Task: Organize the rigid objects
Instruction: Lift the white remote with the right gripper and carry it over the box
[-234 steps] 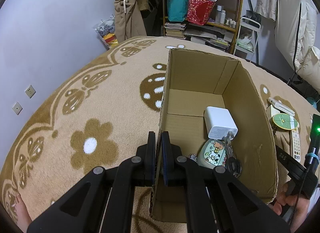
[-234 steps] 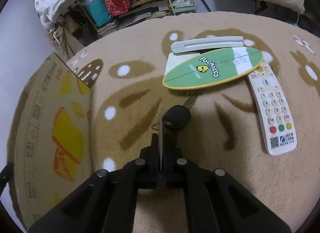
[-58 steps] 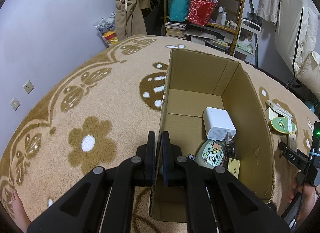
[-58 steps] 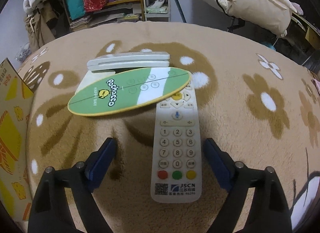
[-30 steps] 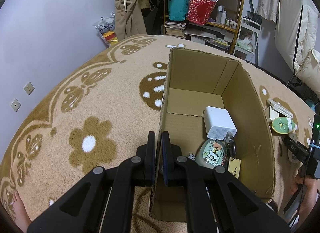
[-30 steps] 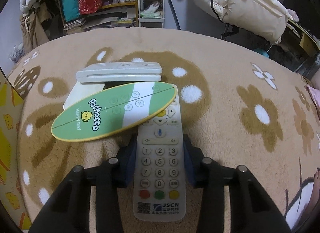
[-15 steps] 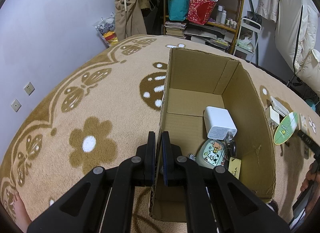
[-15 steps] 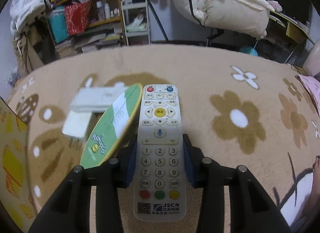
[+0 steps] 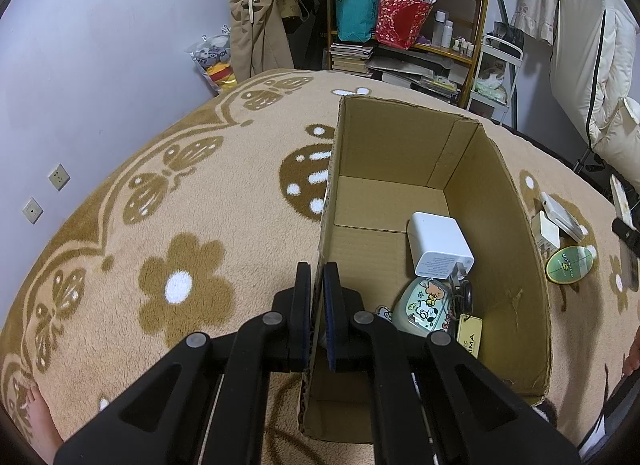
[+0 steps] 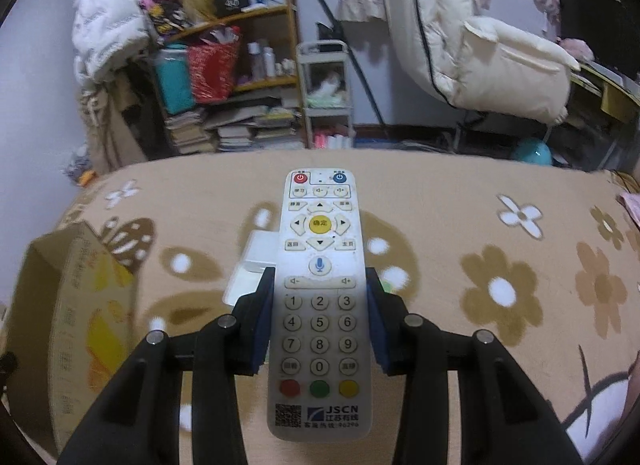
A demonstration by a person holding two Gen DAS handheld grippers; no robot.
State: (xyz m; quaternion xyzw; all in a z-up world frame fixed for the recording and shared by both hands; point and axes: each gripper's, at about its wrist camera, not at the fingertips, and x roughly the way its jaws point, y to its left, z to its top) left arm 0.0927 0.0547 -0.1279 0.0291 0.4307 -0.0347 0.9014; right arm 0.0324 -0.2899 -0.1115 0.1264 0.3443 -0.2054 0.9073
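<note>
My right gripper (image 10: 320, 285) is shut on a white remote control (image 10: 319, 265) and holds it level above the carpet; the remote also shows at the right edge of the left wrist view (image 9: 622, 221). My left gripper (image 9: 317, 277) is shut on the near left wall of an open cardboard box (image 9: 496, 185). Inside the box lie a white charger (image 9: 438, 243), a cartoon-printed case (image 9: 424, 303) and keys with a yellow tag (image 9: 468, 335). A round green Pochacco item (image 9: 570, 265) and white pieces (image 9: 558, 215) lie on the carpet right of the box.
The box's outer side (image 10: 76, 305) stands left of my right gripper. White pieces (image 10: 256, 261) lie on the carpet under the remote. Cluttered shelves (image 9: 400, 25) and a white cart (image 10: 326, 97) stand beyond the carpet. A bare foot (image 9: 40, 413) is at the lower left.
My right gripper closed on the remote and lifted it off the carpet, tipping the green Pochacco item, which then dropped flat. The left gripper has stayed on the box wall.
</note>
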